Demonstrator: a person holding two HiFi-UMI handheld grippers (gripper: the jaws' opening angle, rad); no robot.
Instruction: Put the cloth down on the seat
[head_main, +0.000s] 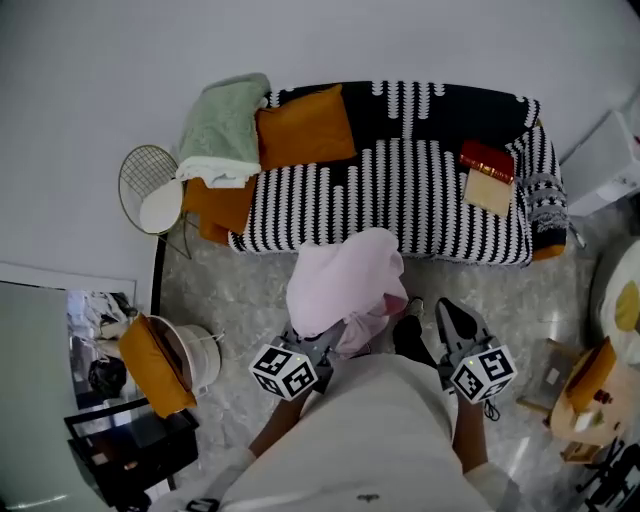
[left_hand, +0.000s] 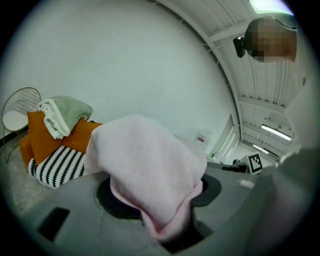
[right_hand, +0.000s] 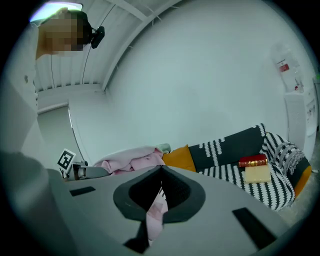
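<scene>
Closest to the person, the left gripper (head_main: 326, 344) has its jaws partly closed, clamped round a thick bunch of the pink cloth (head_main: 345, 280). The cloth billows up over that gripper, above the pale marbled floor (head_main: 240, 290) and short of the sofa. The right gripper (head_main: 452, 318), just beside it, has its jaws together with a thin fold of the same pink fabric pinched low between them. Beyond lies the black-and-white striped sofa seat (head_main: 400, 195), with a red book (head_main: 487, 160) on a cream book (head_main: 488, 191) at its right end. An orange cushion (head_main: 305, 126) and a green blanket (head_main: 224, 120) sit at its left.
</scene>
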